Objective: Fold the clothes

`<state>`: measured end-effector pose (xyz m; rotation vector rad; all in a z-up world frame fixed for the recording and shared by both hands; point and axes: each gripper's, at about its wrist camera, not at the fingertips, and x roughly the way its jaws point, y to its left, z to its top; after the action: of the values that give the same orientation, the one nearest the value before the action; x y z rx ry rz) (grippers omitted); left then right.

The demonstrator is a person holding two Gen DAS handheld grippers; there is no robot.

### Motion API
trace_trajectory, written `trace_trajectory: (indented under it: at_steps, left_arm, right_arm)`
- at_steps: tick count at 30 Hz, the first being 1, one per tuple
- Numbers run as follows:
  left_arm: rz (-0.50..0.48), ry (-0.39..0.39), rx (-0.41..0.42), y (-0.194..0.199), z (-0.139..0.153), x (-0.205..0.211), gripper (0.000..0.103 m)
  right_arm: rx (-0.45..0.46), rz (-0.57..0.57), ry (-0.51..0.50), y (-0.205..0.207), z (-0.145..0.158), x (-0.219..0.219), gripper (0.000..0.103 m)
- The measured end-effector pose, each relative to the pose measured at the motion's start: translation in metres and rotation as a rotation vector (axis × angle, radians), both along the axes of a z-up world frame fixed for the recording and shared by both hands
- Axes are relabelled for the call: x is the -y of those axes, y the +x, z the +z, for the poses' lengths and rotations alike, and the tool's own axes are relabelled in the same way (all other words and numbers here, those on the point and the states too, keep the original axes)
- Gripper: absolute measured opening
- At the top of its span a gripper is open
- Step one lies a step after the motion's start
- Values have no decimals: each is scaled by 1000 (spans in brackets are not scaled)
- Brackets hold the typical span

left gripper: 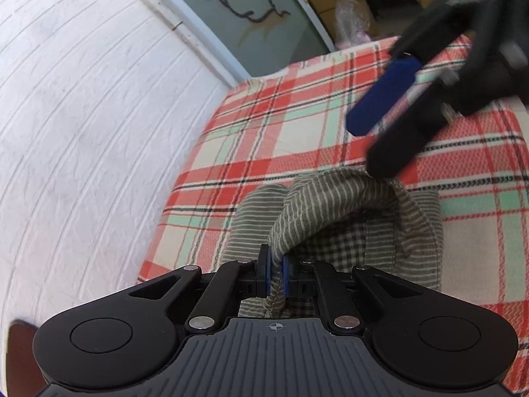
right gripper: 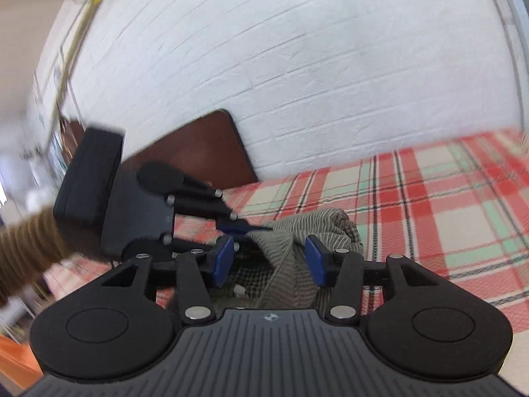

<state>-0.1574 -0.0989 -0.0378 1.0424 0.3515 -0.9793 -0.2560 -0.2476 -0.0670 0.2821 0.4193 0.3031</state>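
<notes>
Two blue pads of the left gripper (left gripper: 276,273) pinch a fold of the grey striped garment (left gripper: 334,208), which lies bunched just ahead of it on the red-and-green plaid sheet (left gripper: 297,125); a checked lining (left gripper: 334,248) shows inside the fold. Ahead and to the right, the right gripper (left gripper: 390,132) hangs blurred above the cloth.

From the right wrist, the right gripper (right gripper: 269,259) stands with jaws apart, the striped garment (right gripper: 297,241) lying loosely between its pads. To its left, the left gripper (right gripper: 244,226) clamps the cloth's edge. A brown headboard (right gripper: 205,152) leans against the white brick wall (right gripper: 297,66).
</notes>
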Motion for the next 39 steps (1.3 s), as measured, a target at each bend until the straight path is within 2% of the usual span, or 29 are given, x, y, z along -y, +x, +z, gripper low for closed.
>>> trace_trajectory:
  at_steps: [3, 4, 5, 6, 7, 9, 11, 12, 15, 16, 18, 21, 24, 26, 28, 34, 35, 36, 37, 38, 39]
  left_arm:
    - [18, -26, -23, 1, 4, -1, 3]
    - [22, -35, -30, 2, 6, -3, 3]
    - [27, -45, -36, 2, 8, -5, 3]
    - [33, -52, -41, 1, 10, -10, 3]
    - [37, -59, -50, 3, 12, -12, 3]
    - [44, -73, -69, 6, 14, -17, 3]
    - [59, -93, -98, 13, 13, -22, 3]
    - [69, -101, -109, 16, 11, -24, 3]
    - [89, -119, -133, 20, 5, -29, 7]
    - [89, -120, -123, 18, 3, -30, 9]
    - [88, -119, -98, 14, -2, -32, 23]
    - [64, -68, 10, -2, -9, -33, 32]
    - [12, -13, 111, -23, -11, -33, 46]
    - [-61, 26, 200, -41, -13, -28, 54]
    - [-134, 51, 232, -55, -15, -19, 56]
    - [-247, 152, 284, -65, -35, 8, 55]
    - [-234, 140, 249, -60, -32, 8, 42]
    - [-221, 128, 214, -56, -29, 8, 20]
    - [-208, 117, 179, -51, -27, 9, 7]
    - [-195, 105, 144, -47, -24, 9, 2]
    - [-182, 93, 109, -42, -21, 9, 2]
  right_arm:
    - [-17, -68, -134, 0, -9, -20, 53]
    - [-38, -74, -133, 3, -13, -21, 49]
    - [-57, -71, -109, 7, -19, -20, 42]
    - [-73, -67, -79, 10, -23, -17, 18]
    - [-88, -70, -56, 12, -26, -14, 10]
    - [-97, -76, 9, 11, -30, -4, 9]
    - [-116, -41, 144, 11, -36, 10, 8]
    - [-126, -16, 245, 15, -42, 19, 8]
    - [-164, 109, 626, 25, -74, 53, 8]
    - [-185, 144, 755, 28, -87, 62, 8]
    - [-242, 167, 962, 33, -112, 74, 8]
    - [-289, 183, 1123, 37, -135, 82, 8]
    - [-312, 212, 1161, 41, -141, 82, 8]
    - [-311, 234, 1146, 44, -139, 80, 8]
    - [-307, 254, 1134, 47, -135, 79, 8]
    - [-291, 292, 1075, 47, -125, 84, 10]
    - [-287, 297, 1065, 46, -124, 84, 10]
    - [-284, 300, 1056, 46, -124, 85, 10]
    - [-285, 295, 1053, 46, -124, 86, 11]
    - [-287, 287, 1049, 45, -125, 87, 11]
    - [-289, 261, 1031, 44, -126, 88, 11]
